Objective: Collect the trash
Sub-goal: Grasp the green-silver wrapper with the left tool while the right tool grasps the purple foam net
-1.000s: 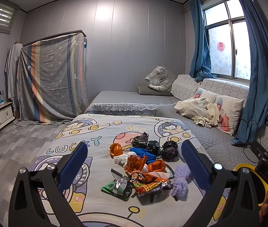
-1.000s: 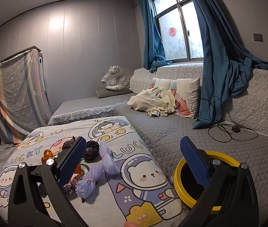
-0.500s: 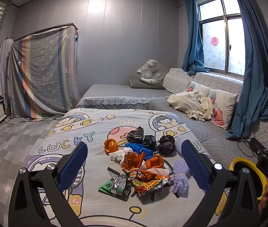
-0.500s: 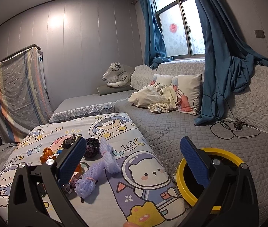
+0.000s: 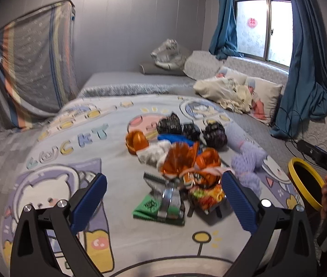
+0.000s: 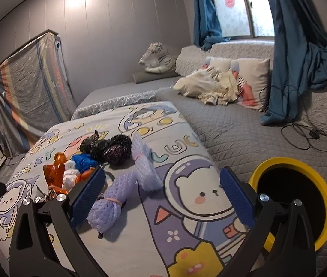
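A heap of trash lies on the cartoon bedsheet (image 5: 55, 168): a green and silver wrapper (image 5: 161, 205), an orange snack bag (image 5: 206, 192), orange foil (image 5: 179, 159), black plastic bags (image 5: 214, 131), a blue bag (image 5: 175, 138) and lilac foam netting (image 5: 247, 161). My left gripper (image 5: 163, 198) is open, its fingers either side of the green wrapper just above it. My right gripper (image 6: 162, 198) is open above the sheet, with the lilac netting (image 6: 108, 205) by its left finger. A yellow-rimmed bin (image 6: 295, 198) stands to the right, and also shows in the left wrist view (image 5: 304, 184).
A grey quilted sofa bed (image 6: 232, 124) runs along the right with pillows and crumpled cloth (image 6: 211, 85). A black cable (image 6: 308, 138) lies by the blue curtain (image 6: 301, 46). A plush tiger (image 6: 156, 57) sits at the back. A striped sheet covers furniture (image 5: 29, 64) at left.
Both grippers have dropped lower and tipped down toward the bed. The left one has closed in on the trash heap; the right one is nearer the netting and the bin.
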Demonstrator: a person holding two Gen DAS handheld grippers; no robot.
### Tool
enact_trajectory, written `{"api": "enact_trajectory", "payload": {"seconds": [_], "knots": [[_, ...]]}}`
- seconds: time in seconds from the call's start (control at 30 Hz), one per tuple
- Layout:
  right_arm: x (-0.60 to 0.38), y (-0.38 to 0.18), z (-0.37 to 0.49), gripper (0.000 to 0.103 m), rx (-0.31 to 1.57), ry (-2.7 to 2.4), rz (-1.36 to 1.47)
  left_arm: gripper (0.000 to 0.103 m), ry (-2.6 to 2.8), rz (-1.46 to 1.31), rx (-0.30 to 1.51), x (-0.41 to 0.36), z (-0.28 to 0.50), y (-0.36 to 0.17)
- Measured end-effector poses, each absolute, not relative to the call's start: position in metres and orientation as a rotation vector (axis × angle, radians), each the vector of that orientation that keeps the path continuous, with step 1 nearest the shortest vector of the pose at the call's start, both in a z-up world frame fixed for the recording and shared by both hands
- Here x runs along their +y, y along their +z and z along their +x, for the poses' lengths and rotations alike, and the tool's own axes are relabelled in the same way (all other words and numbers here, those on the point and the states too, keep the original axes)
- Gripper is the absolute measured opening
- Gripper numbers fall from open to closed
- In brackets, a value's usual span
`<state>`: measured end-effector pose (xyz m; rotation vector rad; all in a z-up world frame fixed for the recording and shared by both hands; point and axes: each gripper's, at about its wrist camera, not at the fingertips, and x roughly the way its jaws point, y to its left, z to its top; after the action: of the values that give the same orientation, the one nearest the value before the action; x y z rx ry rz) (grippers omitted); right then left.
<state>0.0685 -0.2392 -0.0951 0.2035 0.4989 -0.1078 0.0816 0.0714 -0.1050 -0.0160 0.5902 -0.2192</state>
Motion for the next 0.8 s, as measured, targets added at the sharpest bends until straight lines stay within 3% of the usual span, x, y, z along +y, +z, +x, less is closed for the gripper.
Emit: {"api": "enact_trajectory", "payload": {"seconds": [0.73,0.8], "knots": [[-0.212,-0.147,0.157,0.095,0.818,0.137,0.195,0.096,-0.282,0.035,0.842,0.065,0.145,-0.17],[-0.206,-0.149,0.161,0.095,0.838,0.158,0.198,0.092,-0.289,0.019,0.857,0.066,0.149,-0.172]]}}
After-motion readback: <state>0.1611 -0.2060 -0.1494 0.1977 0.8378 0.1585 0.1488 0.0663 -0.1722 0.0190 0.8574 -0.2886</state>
